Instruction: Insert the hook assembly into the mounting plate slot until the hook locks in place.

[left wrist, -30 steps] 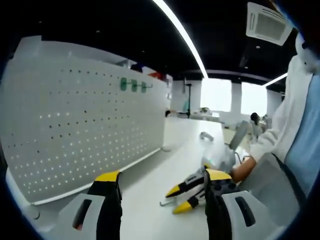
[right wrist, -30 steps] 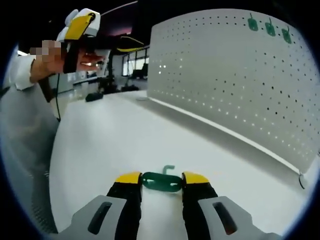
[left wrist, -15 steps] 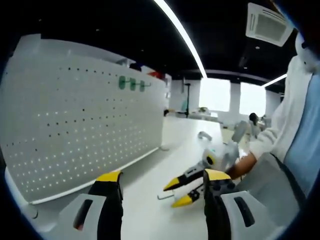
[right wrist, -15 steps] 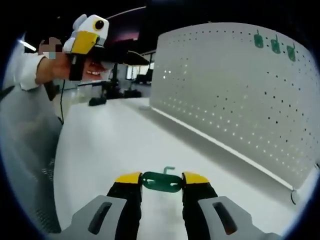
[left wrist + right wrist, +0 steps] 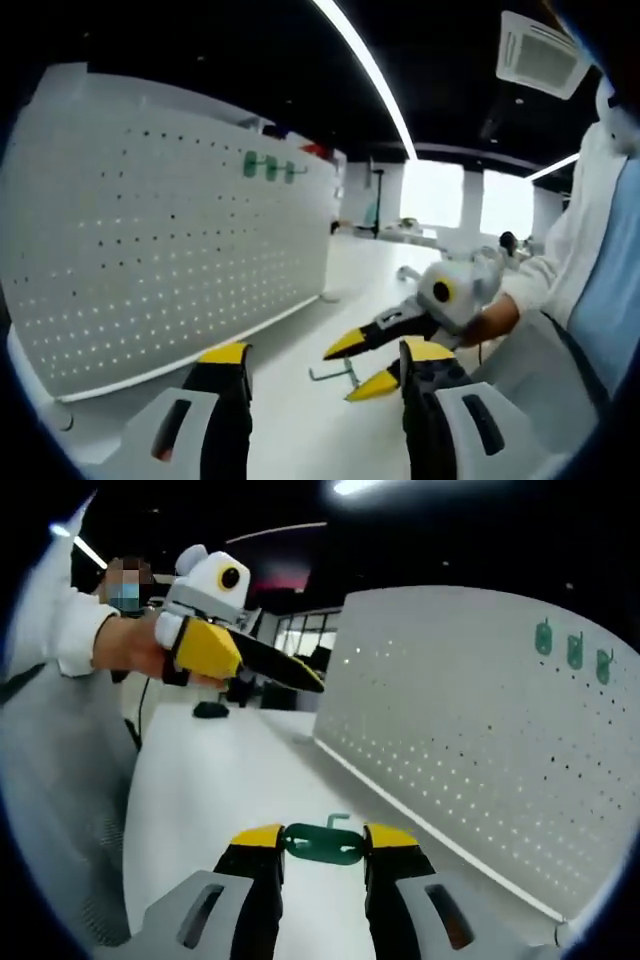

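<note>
Left gripper view: left gripper (image 5: 322, 362) jaws apart, empty. Right gripper (image 5: 322, 838) jaws clamped on green hook (image 5: 322, 844), held above the tabletop (image 5: 215, 800), well apart from the pegboard (image 5: 470, 750). Risk: hook twists in the pinch, probably misses the slot or half-seats unlocked. White tabletop, dim office, ceiling strip light (image 5: 365, 70).

Right gripper (image 5: 323, 840) clamps green hook assembly (image 5: 321, 844); pegboard (image 5: 480, 750) behind.

Three green hooks (image 5: 574, 651) on one pegboard (image 5: 470, 750), one more hook assembly (image 5: 322, 843).
</note>
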A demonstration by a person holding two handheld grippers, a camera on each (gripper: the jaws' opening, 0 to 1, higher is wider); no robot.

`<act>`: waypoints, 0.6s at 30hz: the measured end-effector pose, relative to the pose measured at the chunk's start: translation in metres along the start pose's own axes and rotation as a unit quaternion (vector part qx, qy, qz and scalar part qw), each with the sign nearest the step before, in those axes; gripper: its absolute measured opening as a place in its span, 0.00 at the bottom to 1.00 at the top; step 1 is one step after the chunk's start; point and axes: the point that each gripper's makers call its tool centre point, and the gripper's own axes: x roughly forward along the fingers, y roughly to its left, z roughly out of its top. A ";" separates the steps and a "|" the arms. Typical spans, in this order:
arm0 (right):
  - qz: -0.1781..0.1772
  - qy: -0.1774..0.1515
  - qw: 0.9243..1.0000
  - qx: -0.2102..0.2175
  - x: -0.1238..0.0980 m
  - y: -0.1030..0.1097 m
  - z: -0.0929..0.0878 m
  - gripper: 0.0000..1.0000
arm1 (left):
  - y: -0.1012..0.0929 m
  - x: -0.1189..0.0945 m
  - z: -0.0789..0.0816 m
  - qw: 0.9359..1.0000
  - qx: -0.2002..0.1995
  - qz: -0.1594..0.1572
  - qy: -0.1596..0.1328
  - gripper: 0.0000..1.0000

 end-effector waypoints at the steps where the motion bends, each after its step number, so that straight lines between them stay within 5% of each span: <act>1: 0.001 -0.003 1.000 -0.002 0.000 0.000 0.002 0.30 | 0.000 0.000 0.000 1.000 -0.001 0.000 0.000 0.60; 18: 0.032 -0.042 0.996 -0.077 0.000 0.024 0.036 0.30 | 0.001 0.001 -0.011 0.998 -0.056 -0.013 0.015 0.49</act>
